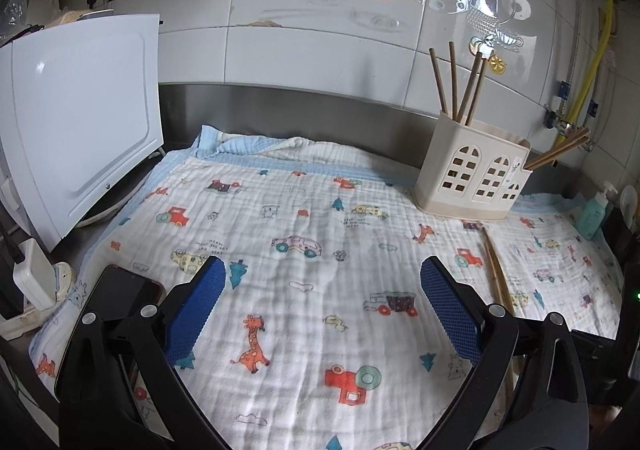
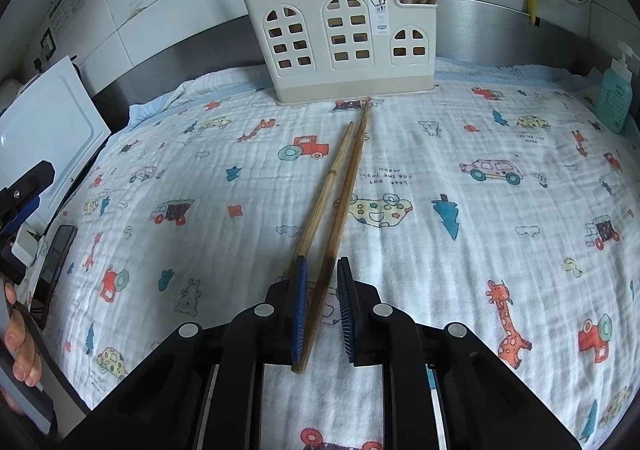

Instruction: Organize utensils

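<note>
**Right wrist view: one chopstick sits between the pads, its partner just outside**

Right wrist view shows a printed muslin cloth (image 2: 460,138) spread over the counter, with a cream utensil holder (image 2: 340,38) standing at its far edge against the steel backsplash. Several chopsticks already stand in its compartments. Two loose chopsticks (image 2: 340,178) lie on the cloth, running from the holder's base back toward the camera.

The right gripper (image 2: 322,310) is narrowed but not closed: the longer chopstick lies between the blue pads, against the left one, with a gap to the right one. The shorter stick ends just outside the left pad. I judge the step to be picking up a stick. To do it well, close squarely on the near end of the longer one, lift it level so the far tip clears the holder's foot, and avoid dragging the neighbour or bunching the cloth.

The left gripper (image 1: 322,306) hovers over bare cloth with jaws wide and nothing between them. From that view the holder (image 1: 468,174) is ahead to the right, and a dark phone (image 1: 116,306) lies by the left finger.
</note>
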Motion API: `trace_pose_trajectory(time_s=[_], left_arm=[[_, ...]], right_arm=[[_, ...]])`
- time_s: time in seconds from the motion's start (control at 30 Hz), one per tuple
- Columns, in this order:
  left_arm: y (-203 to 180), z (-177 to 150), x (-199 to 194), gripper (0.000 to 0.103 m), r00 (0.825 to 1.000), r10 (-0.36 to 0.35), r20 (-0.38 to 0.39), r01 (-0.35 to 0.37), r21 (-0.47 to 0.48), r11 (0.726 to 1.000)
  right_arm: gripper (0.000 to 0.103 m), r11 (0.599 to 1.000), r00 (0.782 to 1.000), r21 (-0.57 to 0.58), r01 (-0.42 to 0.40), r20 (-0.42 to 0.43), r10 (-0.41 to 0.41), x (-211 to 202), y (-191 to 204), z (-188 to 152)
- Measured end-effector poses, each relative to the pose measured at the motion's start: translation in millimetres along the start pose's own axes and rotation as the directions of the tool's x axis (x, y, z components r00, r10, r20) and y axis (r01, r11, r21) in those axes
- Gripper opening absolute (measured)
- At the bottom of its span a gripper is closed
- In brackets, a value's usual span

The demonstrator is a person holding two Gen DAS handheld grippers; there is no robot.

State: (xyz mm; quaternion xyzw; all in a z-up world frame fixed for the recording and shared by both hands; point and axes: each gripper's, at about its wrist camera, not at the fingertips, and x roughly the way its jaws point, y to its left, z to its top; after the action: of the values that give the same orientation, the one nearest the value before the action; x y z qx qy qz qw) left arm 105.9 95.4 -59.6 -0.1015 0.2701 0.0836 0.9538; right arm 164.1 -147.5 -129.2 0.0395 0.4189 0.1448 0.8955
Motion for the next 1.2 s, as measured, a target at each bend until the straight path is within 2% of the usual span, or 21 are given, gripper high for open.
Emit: trace_pose_trajectory(time_s=[0.37, 0.7, 0.87, 1.03, 1.2], left_arm=[[-1, -7, 2, 0.097, 1.000, 0.006, -0.020, -0.006, -0.001, 1.000], [-21, -22, 2, 0.097, 0.998, -0.022, -0.056, 0.025, 0.037, 0.999], [-37, -33, 2, 0.097, 0.993, -0.069, -0.093, 0.074, 0.057, 0.996], [-63, -46, -1, 0.097, 0.989, -0.103, -0.109, 0.116, 0.119, 0.986], [-89, -58, -3, 0.096, 0.976, -0.169, -0.139, 0.191, 0.162, 0.968]], right_arm=[[0.010, 0.999, 0.999, 0.008, 0.033, -0.011, -0.033, 8, 3, -1], [0.008, 0.999, 1.000, 0.031, 0.024, 0.010, -0.024, 2, -6, -2], [0.008, 0.999, 0.999, 0.021, 0.025, 0.034, -0.026, -8, -10, -6], [0.007, 1.000, 0.997, 0.023, 0.013, 0.070, -0.014, -23, -19, -7], [0.007, 1.000, 0.995, 0.023, 0.004, 0.100, -0.006, -37, -29, -6]])
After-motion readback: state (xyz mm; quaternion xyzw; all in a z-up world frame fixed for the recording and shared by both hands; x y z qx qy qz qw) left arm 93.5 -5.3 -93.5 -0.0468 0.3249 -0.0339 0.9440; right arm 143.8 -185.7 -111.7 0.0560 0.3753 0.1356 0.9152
